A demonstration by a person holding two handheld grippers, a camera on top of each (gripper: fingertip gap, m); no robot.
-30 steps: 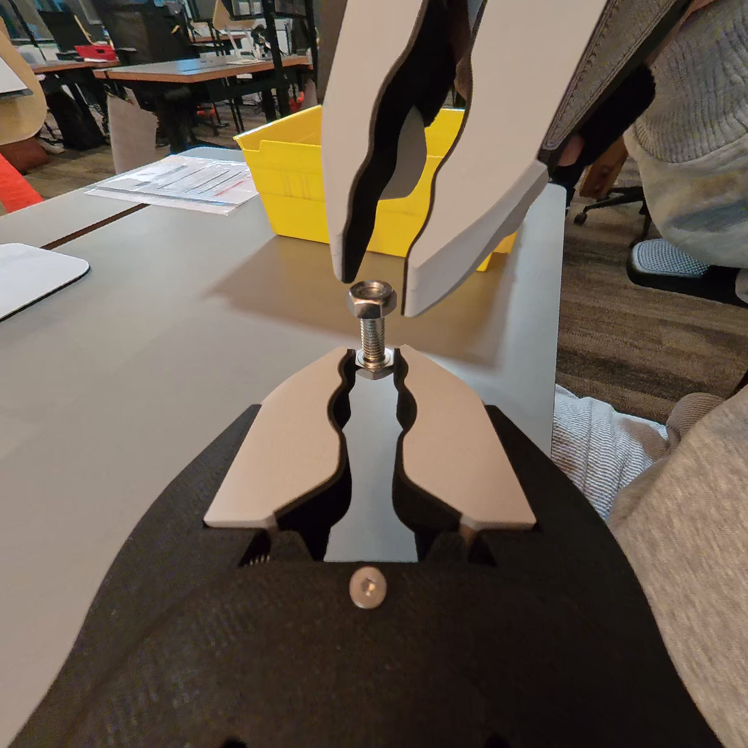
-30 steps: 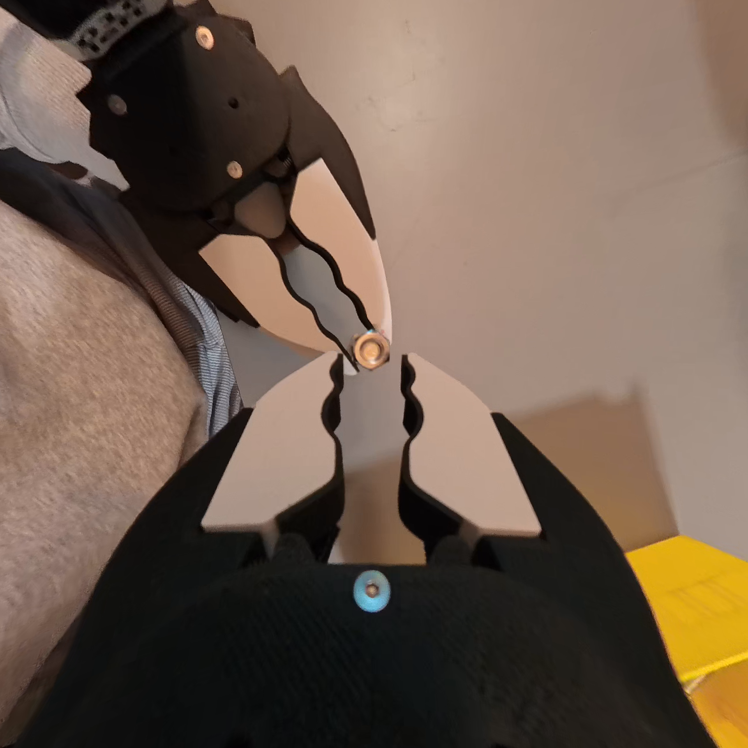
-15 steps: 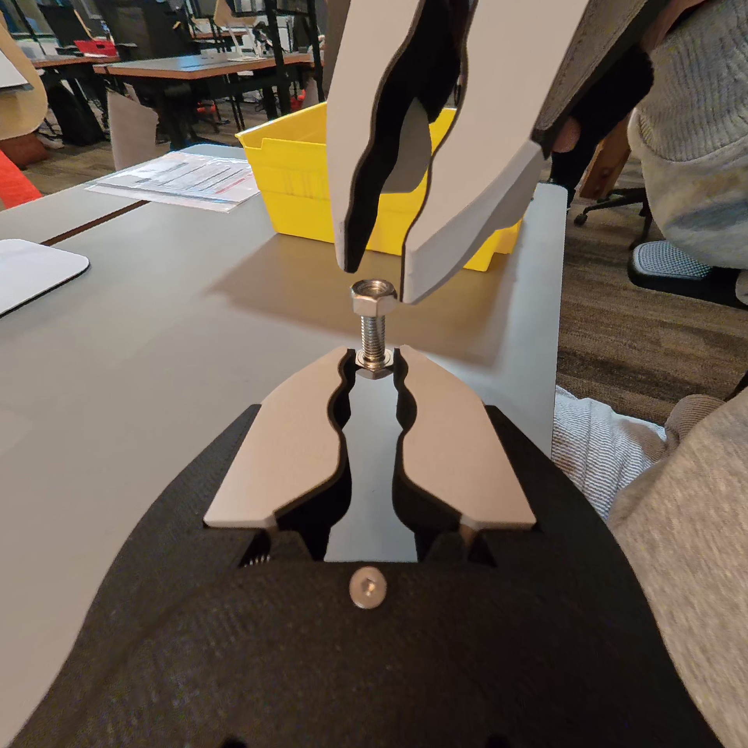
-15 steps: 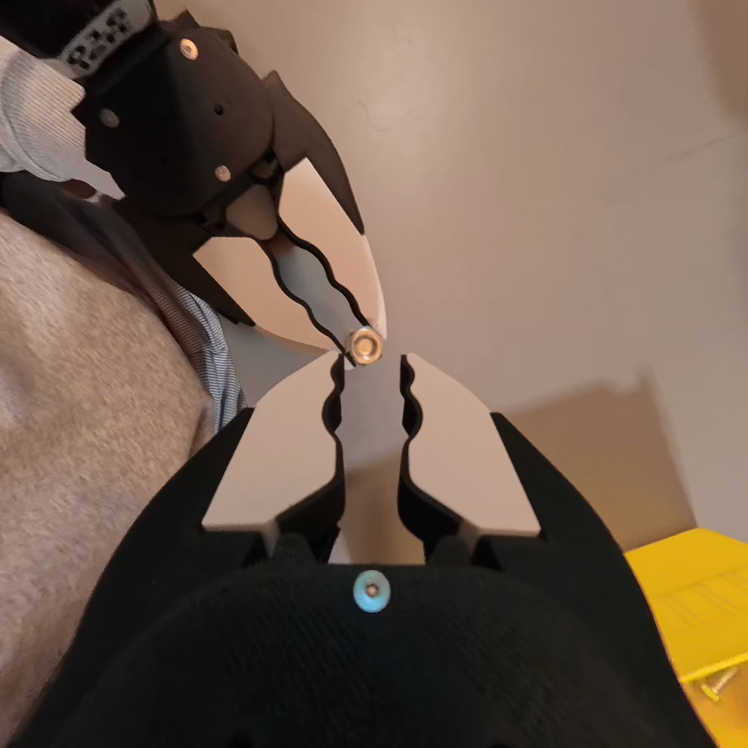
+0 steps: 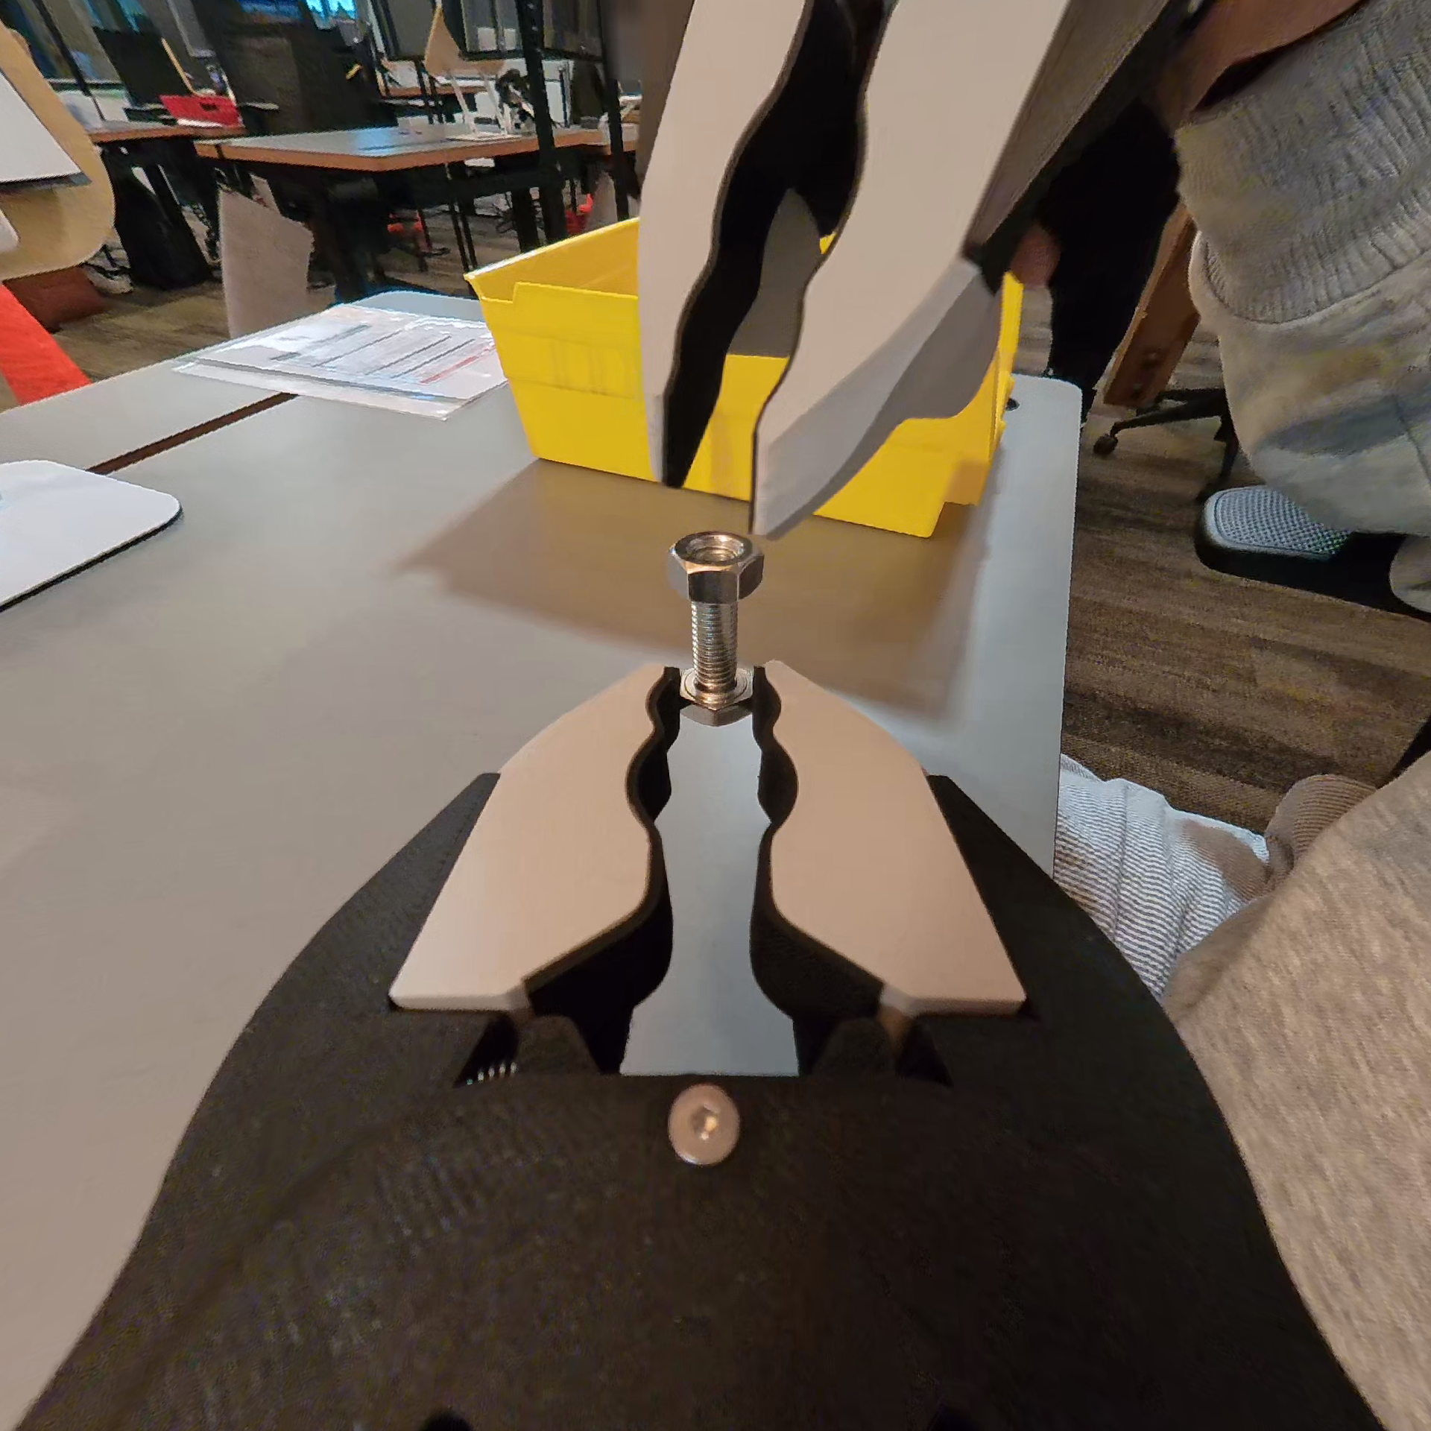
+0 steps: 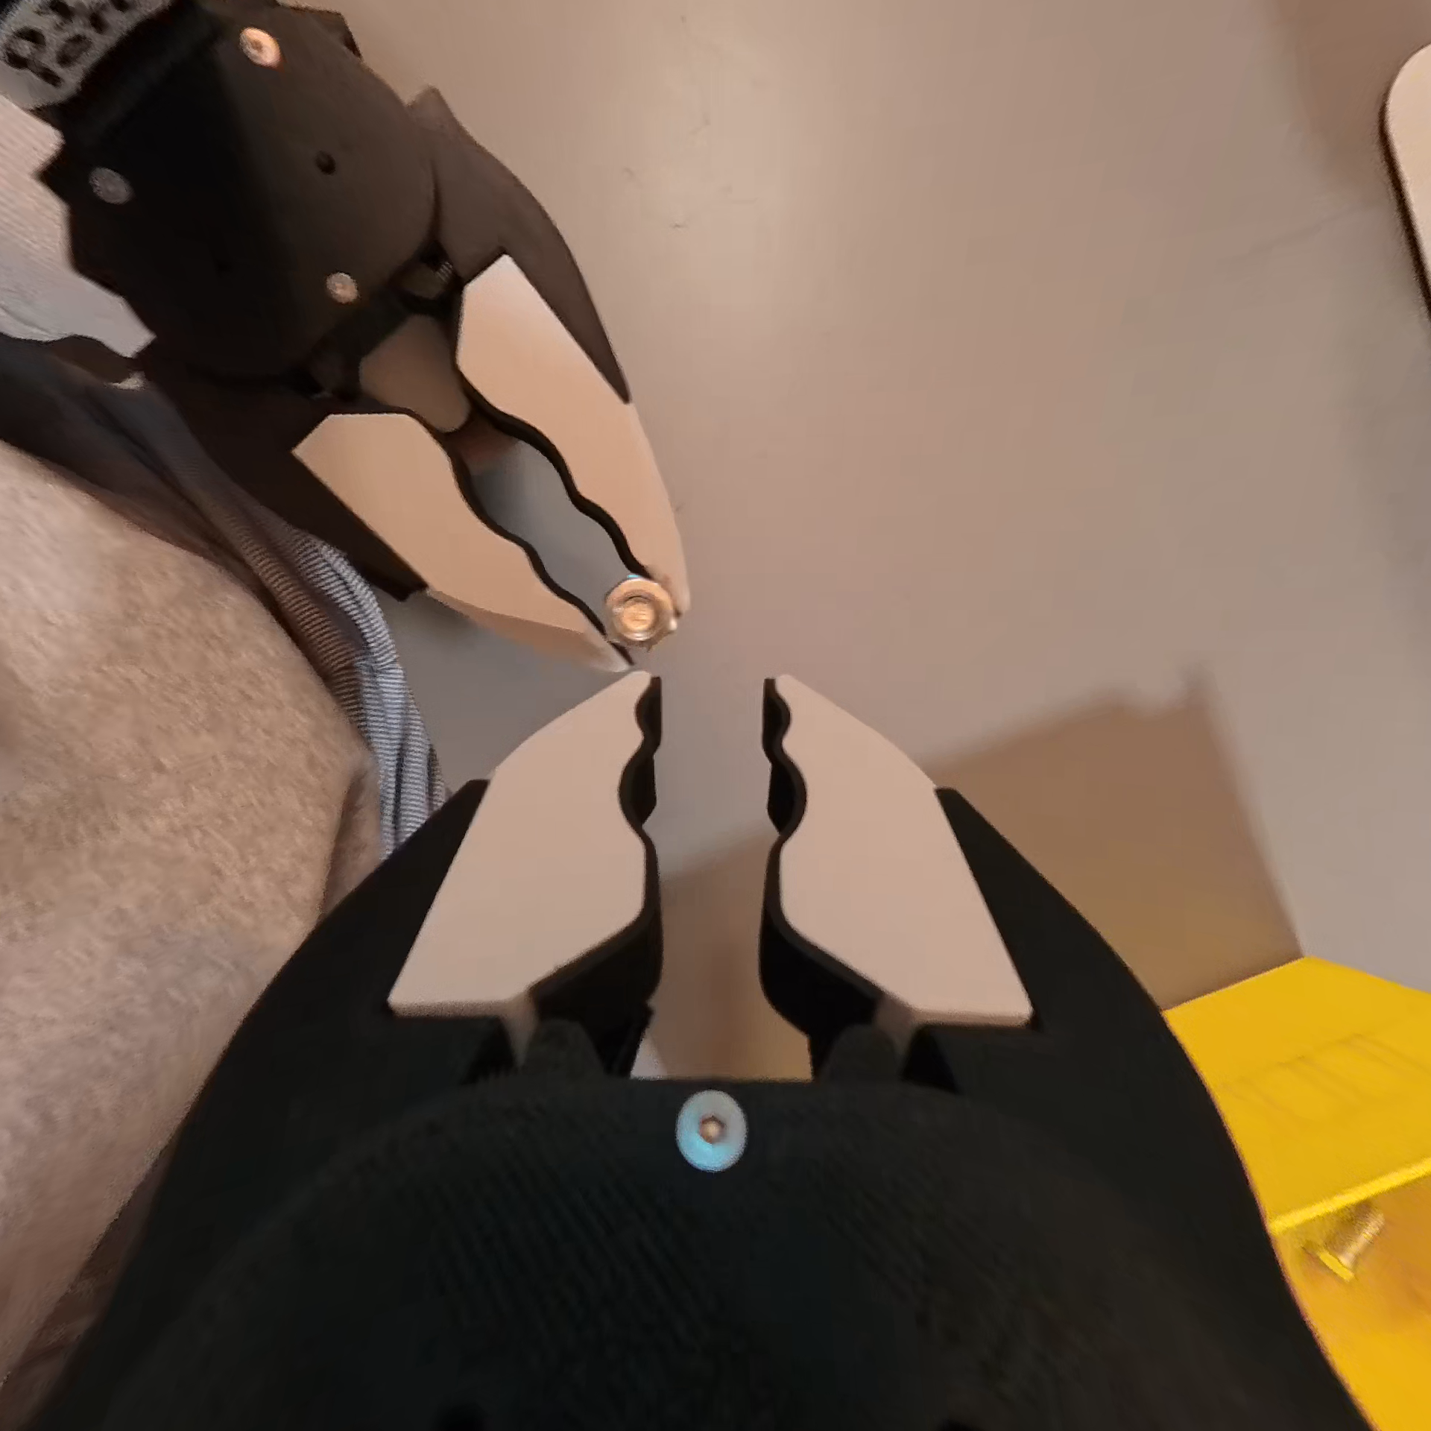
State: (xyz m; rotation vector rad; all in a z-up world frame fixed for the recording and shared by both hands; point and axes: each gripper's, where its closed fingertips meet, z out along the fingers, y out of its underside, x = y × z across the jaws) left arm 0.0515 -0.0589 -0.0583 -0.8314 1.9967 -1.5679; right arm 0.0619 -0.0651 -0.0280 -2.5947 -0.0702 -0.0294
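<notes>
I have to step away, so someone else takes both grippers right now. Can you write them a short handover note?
Left gripper: shut on the hex head of the silver threaded steel bolt, held upright above the grey table.
Right gripper: open, empty, tips just above and clear of the silver hex nut.
The nut sits on the bolt's top end; how far it is threaded on cannot be told.
Yellow plastic bin stands on the table behind; another bolt-like part lies in it.
Left to do: unclear from the views; nothing is in the right gripper.
</notes>
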